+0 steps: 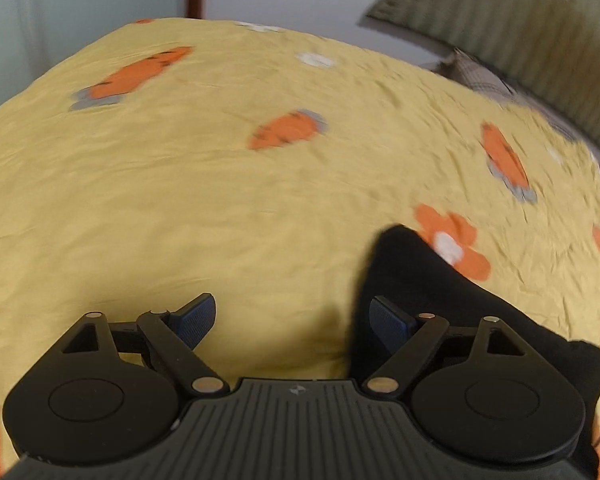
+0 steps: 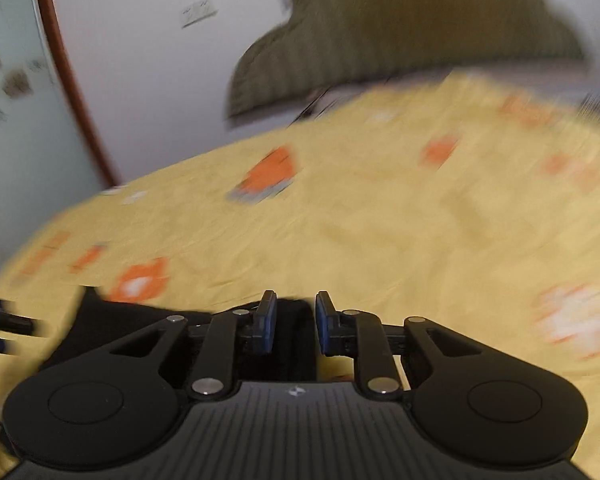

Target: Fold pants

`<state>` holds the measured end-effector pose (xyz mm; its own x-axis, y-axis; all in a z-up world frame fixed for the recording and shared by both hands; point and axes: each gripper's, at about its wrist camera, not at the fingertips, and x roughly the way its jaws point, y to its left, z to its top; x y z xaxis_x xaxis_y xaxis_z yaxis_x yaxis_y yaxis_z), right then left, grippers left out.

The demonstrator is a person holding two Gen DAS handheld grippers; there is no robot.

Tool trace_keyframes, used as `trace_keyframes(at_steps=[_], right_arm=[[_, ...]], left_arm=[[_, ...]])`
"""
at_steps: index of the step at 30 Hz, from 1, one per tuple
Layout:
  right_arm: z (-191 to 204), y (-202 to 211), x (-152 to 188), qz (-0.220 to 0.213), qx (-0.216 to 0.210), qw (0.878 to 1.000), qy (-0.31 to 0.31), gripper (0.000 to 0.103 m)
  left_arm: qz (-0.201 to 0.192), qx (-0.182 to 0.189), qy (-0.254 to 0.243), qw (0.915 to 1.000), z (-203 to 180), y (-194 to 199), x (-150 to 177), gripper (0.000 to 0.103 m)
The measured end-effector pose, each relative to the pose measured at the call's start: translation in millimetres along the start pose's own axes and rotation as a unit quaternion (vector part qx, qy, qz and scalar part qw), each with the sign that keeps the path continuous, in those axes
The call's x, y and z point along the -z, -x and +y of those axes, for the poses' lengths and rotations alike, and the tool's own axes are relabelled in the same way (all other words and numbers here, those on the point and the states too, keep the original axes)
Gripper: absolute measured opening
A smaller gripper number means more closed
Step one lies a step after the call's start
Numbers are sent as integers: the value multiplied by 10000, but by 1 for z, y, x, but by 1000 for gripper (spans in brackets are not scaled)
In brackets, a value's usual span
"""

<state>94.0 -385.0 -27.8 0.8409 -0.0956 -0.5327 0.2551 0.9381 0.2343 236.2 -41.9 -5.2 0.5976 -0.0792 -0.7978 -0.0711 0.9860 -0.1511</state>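
Observation:
The black pants point(image 1: 400, 268) lie on the yellow sheet point(image 1: 220, 208) at the lower right of the left wrist view. My left gripper point(image 1: 292, 314) hangs open just above the sheet; its right finger is over the edge of the pants and its left finger over bare sheet. Nothing sits between its pads. In the right wrist view my right gripper point(image 2: 296, 320) is nearly closed, with a fold of the black pants point(image 2: 100, 320) filling the narrow gap between its blue pads point(image 2: 266, 320). The rest of the pants spreads to the left, under the gripper body.
The bed carries a yellow sheet printed with orange carrots and flowers. An olive ribbed quilt point(image 2: 400, 32) is heaped at the far end, also seen as the quilt point(image 1: 520, 28) at top right. A white wall and a brown door frame point(image 2: 68, 80) stand beyond the bed's far edge.

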Motion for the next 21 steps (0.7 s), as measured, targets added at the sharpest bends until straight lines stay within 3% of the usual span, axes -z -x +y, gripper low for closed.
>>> trace_keyframes(at_steps=[2, 4, 6, 7, 11, 14, 16, 18, 21], right_arm=[[23, 15, 1, -147, -57, 9989, 439, 20], [52, 21, 6, 56, -861, 9930, 807, 20], [84, 19, 17, 381, -1664, 9777, 1220, 20], [97, 17, 24, 560, -1839, 9705, 1455, 20], [109, 6, 57, 1050, -1408, 9572, 2302, 20], [102, 20, 46, 971, -1516, 9647, 1924, 22], [118, 30, 38, 714, -2022, 9595, 1829, 22], [148, 29, 40, 602, -2519, 9462, 1941, 22], [186, 13, 57, 737, -2653, 9326, 2335, 22]], left_arm=[[-97, -58, 71, 9999, 20, 16, 0, 87], [-273, -319, -42, 9991, 34, 27, 0, 87], [-425, -664, -204, 9967, 43, 37, 1, 88], [-457, -741, -236, 9959, 49, 41, 1, 88], [-277, -302, -551, 9976, 62, 57, 2, 88], [-420, -405, -654, 9962, 66, 66, 8, 88], [-529, -455, -429, 9966, 71, 69, 7, 88], [-502, -176, -103, 9985, 74, 68, 3, 89], [-446, 44, -40, 9990, 67, 68, 3, 89]])
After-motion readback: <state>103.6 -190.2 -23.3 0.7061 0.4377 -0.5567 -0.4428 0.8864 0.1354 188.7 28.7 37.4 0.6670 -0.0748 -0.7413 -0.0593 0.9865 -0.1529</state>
